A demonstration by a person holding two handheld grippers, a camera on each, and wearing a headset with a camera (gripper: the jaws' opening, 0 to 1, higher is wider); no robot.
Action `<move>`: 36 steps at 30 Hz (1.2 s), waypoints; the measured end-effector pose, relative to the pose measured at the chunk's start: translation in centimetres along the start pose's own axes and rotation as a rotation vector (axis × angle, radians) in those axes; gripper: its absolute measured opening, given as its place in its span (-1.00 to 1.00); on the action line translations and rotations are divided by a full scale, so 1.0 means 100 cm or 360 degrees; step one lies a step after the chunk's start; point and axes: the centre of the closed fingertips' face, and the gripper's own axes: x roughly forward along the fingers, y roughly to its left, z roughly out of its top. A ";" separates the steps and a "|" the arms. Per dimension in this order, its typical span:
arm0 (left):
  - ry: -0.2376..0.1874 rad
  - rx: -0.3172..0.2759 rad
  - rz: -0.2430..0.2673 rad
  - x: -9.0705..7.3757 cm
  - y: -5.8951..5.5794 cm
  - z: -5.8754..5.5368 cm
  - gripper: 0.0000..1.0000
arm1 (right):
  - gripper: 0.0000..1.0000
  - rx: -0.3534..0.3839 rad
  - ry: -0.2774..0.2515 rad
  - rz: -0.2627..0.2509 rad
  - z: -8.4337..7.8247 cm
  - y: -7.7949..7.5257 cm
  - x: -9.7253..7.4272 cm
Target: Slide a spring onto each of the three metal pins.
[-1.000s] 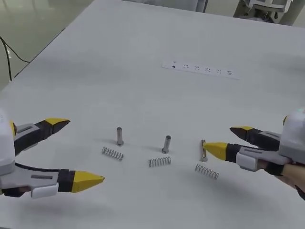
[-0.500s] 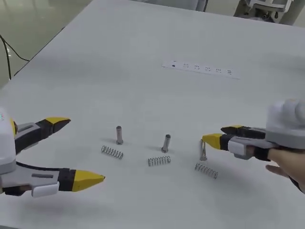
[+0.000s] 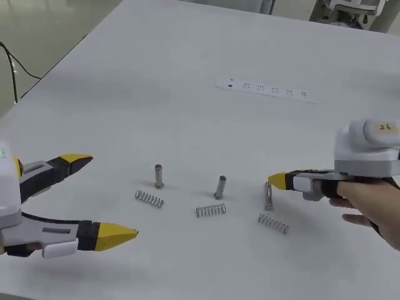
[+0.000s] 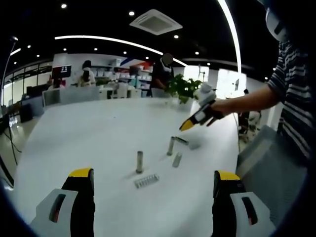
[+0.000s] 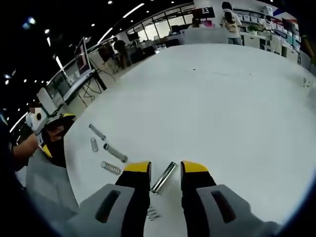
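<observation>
Right gripper [image 5: 165, 167] apart astride pin [image 5: 163, 178], per right gripper view | left gripper [image 4: 154, 174] wide apart

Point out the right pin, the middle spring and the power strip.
right pin [image 3: 269, 199], head view, middle of its shaft.
middle spring [image 3: 210, 210], head view, centre coils.
power strip [image 3: 267, 89], head view, middle of its top face.

A small label [image 3: 384, 127] atop the right hand-held gripper [image 3: 276, 182] reads "26".
</observation>
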 end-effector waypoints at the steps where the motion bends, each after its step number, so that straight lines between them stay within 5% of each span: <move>1: 0.0001 0.0001 0.0000 0.000 0.000 0.000 0.96 | -0.58 0.0003 0.0020 -0.0012 -0.002 -0.001 0.002; 18: -0.0015 -0.0029 0.0011 -0.004 0.001 -0.001 0.96 | -0.63 0.0126 0.0220 -0.0081 -0.018 -0.006 0.020; 36: -0.0012 -0.0021 0.0036 -0.006 0.003 -0.001 0.96 | -0.83 -0.0033 0.0279 -0.0176 -0.025 -0.009 0.023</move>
